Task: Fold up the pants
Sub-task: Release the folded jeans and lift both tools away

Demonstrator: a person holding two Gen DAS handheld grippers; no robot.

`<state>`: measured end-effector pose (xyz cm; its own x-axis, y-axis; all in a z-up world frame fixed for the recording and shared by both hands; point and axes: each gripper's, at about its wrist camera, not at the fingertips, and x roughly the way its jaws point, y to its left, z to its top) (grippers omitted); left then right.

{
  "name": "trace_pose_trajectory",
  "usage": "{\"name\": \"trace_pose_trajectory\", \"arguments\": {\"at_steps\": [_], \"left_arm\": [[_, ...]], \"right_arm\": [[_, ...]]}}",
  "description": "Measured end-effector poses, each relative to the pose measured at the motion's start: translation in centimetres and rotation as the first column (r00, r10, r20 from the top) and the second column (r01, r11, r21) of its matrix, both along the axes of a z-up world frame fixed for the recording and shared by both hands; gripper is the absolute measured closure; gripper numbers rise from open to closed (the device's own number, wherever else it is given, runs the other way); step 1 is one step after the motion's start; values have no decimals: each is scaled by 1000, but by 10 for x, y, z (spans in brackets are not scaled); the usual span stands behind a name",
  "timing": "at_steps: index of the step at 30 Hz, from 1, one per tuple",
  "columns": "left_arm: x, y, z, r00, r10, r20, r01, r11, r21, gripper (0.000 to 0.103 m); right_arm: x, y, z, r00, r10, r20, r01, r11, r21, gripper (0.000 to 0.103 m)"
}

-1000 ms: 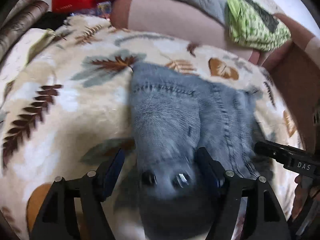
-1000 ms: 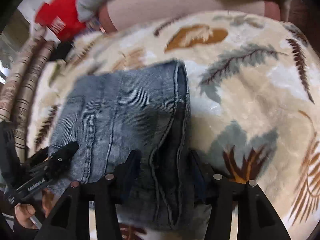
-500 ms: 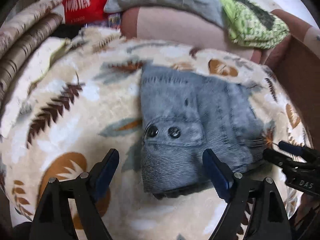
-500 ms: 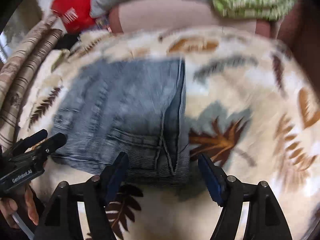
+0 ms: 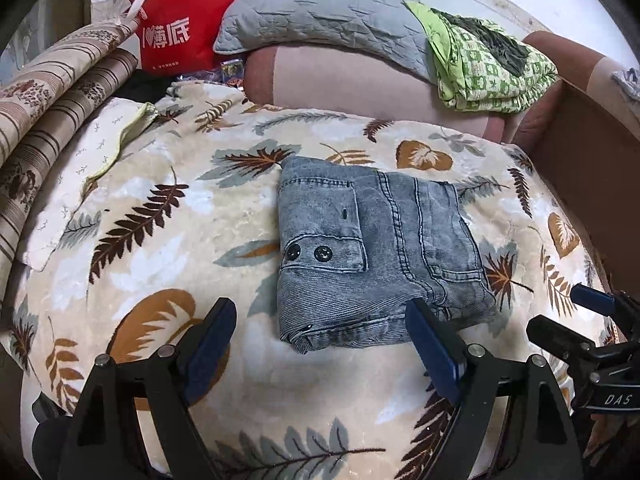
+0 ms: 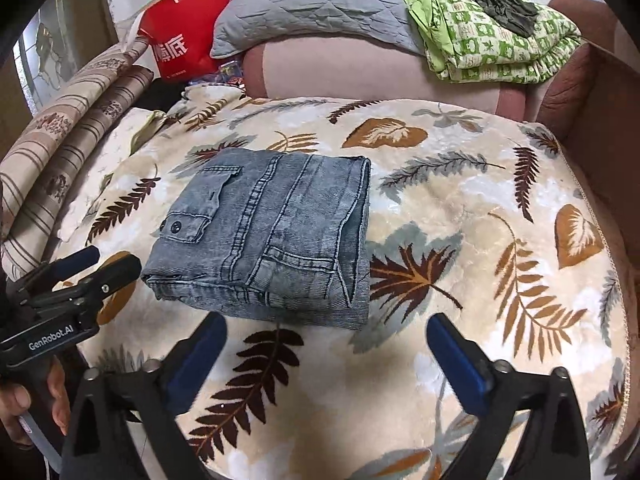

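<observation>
Already folded into a compact squarish bundle, the faded blue denim pants point(image 5: 372, 252) lie mid-frame on the cream leaf-patterned plush blanket point(image 5: 168, 248), just above both claws. Left gripper point(image 5: 320, 344) stands wide and empty, its right finger overlapping the bundle's lower edge; right gripper point(image 6: 328, 356) is opening, empty, with bare blanket all around.

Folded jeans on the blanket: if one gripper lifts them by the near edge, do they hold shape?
Probably not: the folded jeans are soft stacked denim layers, so they would likely droop and unfold. Pushed, they may drag on the plush leaf-print blanket and bunch.
</observation>
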<state>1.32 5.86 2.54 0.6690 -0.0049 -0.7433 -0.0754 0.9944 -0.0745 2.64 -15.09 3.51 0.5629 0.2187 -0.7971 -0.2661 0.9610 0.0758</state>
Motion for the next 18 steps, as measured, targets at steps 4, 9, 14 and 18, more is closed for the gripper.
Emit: {"name": "trace_pose_trajectory", "arguments": {"at_steps": [4, 9, 14, 18], "left_arm": [[-6, 0, 5, 1000, 7, 12, -8, 1000, 15, 15], [-9, 7, 6, 999, 39, 12, -39, 999, 16, 14], [-11, 12, 7, 998, 55, 0, -55, 998, 13, 13], [-12, 13, 11, 998, 55, 7, -55, 998, 12, 13]], "right_arm": [[-1, 4, 3, 1000, -3, 2, 3, 999, -34, 0], [2, 7, 0, 999, -26, -21, 24, 996, -89, 0], [0, 12, 1, 999, -13, -31, 9, 993, -120, 0], [-3, 17, 3, 1000, 7, -28, -10, 992, -129, 0]]}}
